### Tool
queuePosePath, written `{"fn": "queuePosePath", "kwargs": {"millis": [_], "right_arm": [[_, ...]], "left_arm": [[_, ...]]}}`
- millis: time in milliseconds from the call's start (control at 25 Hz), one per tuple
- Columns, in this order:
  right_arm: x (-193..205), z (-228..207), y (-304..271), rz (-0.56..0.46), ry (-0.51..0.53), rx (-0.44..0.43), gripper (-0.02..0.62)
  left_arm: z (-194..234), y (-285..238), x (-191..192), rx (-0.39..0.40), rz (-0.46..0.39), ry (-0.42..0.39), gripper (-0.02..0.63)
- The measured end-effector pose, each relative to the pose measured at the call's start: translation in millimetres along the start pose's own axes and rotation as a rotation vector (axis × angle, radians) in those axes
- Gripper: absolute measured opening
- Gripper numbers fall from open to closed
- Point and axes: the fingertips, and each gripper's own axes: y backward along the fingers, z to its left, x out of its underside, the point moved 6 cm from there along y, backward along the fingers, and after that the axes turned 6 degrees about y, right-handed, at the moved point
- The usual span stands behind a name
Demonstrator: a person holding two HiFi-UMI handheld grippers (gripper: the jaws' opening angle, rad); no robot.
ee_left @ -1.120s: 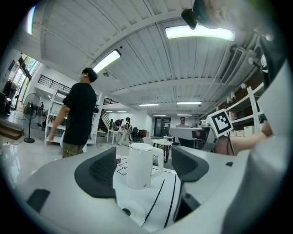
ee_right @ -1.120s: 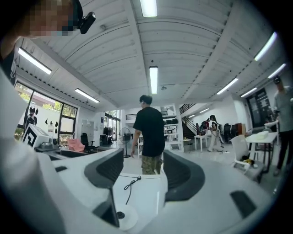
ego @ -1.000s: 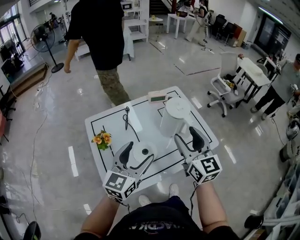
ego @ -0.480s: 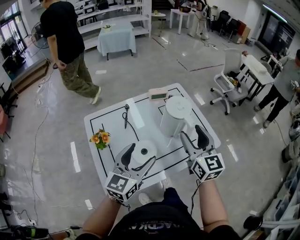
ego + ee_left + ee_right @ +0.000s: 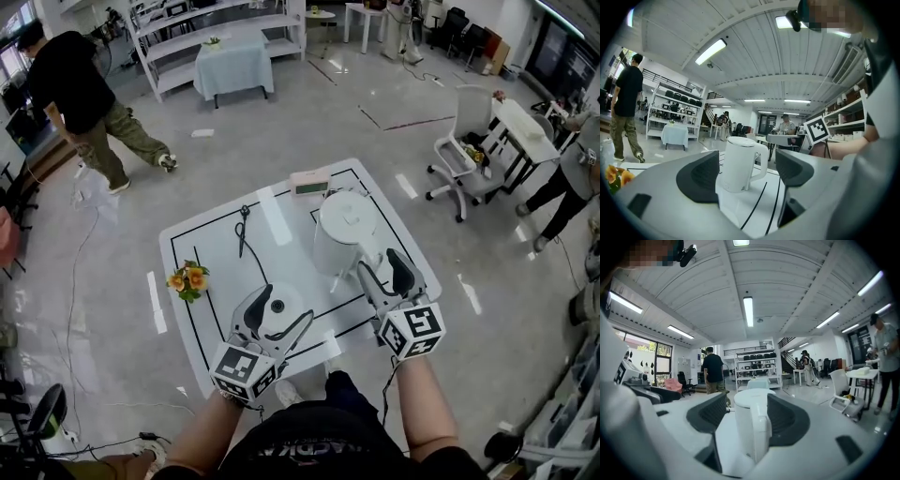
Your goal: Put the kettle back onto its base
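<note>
Left gripper (image 5: 275,321), jaws wide, sits over the round base (image 5: 284,298), near-left of the kettle (image 5: 339,232). Right gripper (image 5: 385,274) (equally wide) has the kettle's handle in its gap. Left of the kettle, bare table (image 5: 214,272).

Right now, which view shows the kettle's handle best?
Left gripper view: the kettle handle shows side-on as an open loop. Right gripper view shows it edge-on between the open jaws; head view shows mainly the lid.
</note>
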Motion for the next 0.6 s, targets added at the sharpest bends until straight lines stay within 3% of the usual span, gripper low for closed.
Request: {"fn": "queuePosePath", "kwargs": {"millis": [600], "right_arm": [[54.6,-27.2,-39.9,0.109,-0.05,-0.083,0.255]], "left_arm": [[3.6,-40.2,15.2,-0.05,0.05,0.02,0.362]]}}
